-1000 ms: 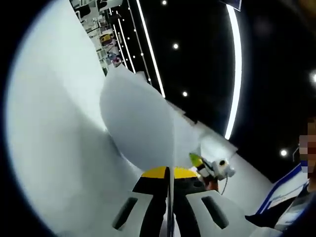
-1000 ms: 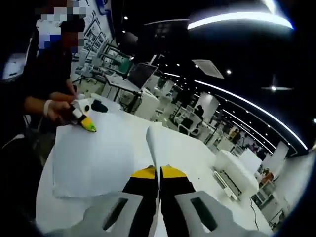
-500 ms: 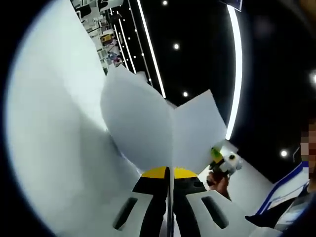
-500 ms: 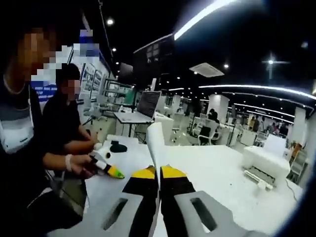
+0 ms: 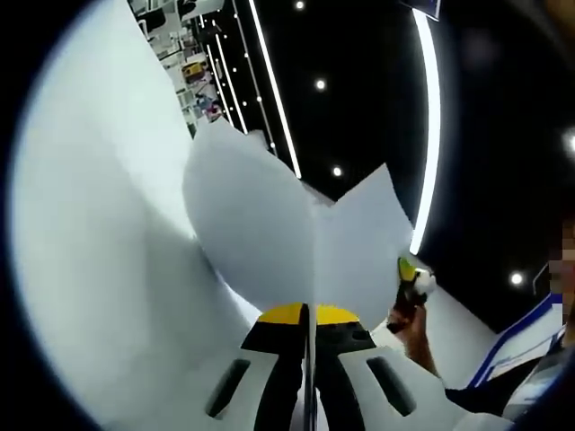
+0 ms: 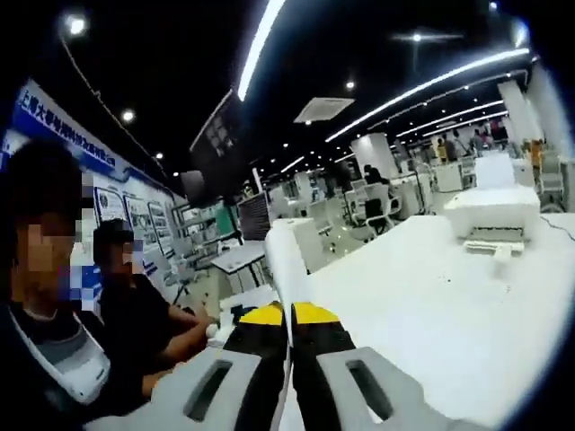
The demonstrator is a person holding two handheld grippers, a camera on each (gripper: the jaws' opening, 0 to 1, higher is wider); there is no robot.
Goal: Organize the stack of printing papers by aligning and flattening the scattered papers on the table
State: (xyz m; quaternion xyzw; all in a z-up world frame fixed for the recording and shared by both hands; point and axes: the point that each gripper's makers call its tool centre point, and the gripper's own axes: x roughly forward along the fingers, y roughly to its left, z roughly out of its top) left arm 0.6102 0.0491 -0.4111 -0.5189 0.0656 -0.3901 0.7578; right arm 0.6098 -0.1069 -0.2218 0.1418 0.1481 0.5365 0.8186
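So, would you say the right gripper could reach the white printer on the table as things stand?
Probably not yet: the right gripper is shut on a sheet of paper. The printer sits across the bare table, so the path looks free once the sheet is released.

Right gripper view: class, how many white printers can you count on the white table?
1. The white printer sits at the far right of the white table, beyond the paper clamped in the right gripper. The paper may hide others.

open: bare table (image 6: 422, 296) ahead | blocked: printer (image 6: 492, 212) far side; seated person (image 6: 135, 314) left
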